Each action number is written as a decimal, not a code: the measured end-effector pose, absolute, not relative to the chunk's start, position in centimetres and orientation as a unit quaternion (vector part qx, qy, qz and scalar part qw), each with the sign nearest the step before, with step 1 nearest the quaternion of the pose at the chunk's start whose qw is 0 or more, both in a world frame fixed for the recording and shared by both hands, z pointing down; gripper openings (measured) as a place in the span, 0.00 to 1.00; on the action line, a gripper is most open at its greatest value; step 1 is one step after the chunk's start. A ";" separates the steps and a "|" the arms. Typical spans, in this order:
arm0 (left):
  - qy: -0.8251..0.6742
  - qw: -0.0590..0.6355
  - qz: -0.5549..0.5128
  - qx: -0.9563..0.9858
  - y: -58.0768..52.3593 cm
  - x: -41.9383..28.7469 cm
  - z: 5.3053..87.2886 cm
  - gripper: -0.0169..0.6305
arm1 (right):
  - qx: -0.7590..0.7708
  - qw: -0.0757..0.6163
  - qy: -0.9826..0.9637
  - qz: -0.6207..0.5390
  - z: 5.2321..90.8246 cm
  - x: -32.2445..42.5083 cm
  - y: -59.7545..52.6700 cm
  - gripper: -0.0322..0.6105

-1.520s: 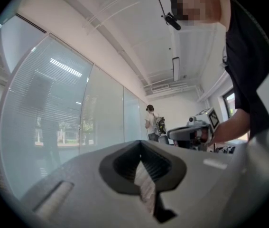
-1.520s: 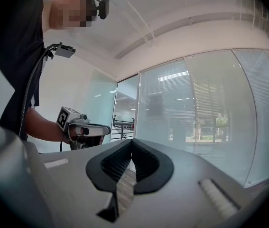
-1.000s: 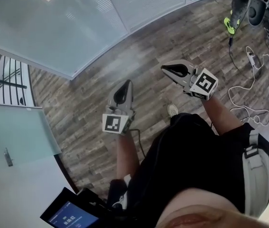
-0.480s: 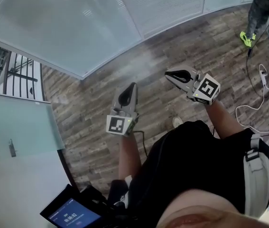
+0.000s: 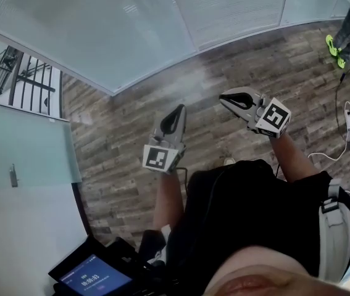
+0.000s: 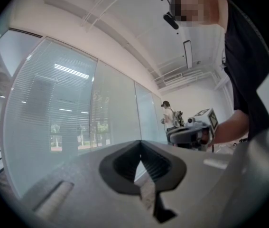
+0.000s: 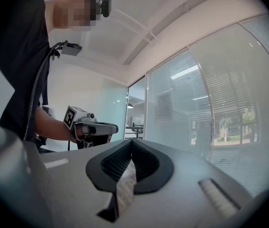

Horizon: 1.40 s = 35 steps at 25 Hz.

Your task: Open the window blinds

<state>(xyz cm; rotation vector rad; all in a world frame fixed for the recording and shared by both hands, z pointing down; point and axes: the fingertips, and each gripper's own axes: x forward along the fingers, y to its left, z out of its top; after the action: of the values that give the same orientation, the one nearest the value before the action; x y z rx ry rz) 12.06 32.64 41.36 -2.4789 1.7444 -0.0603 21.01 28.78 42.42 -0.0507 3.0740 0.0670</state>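
Plainly, the left gripper (image 5: pixel 179 108), a grey two-jaw tool with a square-marker cube, has its black-padded jaws closed tip to tip with nothing between them. Its own view shows only a small diamond-shaped gap behind the meeting tips. The right gripper (image 5: pixel 225 96), of the same build, is likewise closed and empty. Both are held level, side by side but apart, and neither touches anything.

Beneath them lies the brown wood-plank floor (image 5: pixel 131 134), and a bare stretch of it separates the tips from the pale curved glass wall (image 5: pixel 119 36). The white slatted window blinds (image 5: pixel 230 5) hang behind the glass ahead of the right gripper. They appear lowered over the whole pane, though the tilt of the slats is hard to judge through the glare.

Further off to the right, a second person in bright green shoes (image 5: pixel 340 42) stands near loose white cables (image 5: pixel 346 119) on the floor. To the left is a frosted glass door with a small handle (image 5: pixel 14 175). A dark device with a lit blue screen (image 5: pixel 91 277) sits at the lower left.
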 end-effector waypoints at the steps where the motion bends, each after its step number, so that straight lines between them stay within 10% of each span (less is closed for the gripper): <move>1: 0.575 0.056 -0.020 -0.816 32.5 11.9 41.3 0.03 | -0.016 0.033 0.999 0.020 42.5 20.9 28.6 0.06; 35: 0.513 0.062 -0.012 -0.856 18.8 3.3 40.6 0.03 | -0.070 0.033 0.996 0.033 41.4 11.2 15.7 0.06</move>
<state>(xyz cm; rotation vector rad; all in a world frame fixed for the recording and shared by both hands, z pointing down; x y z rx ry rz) 3.33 18.76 40.58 -2.5882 1.5490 -0.0354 11.18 15.74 41.43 -0.2155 3.0666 0.1003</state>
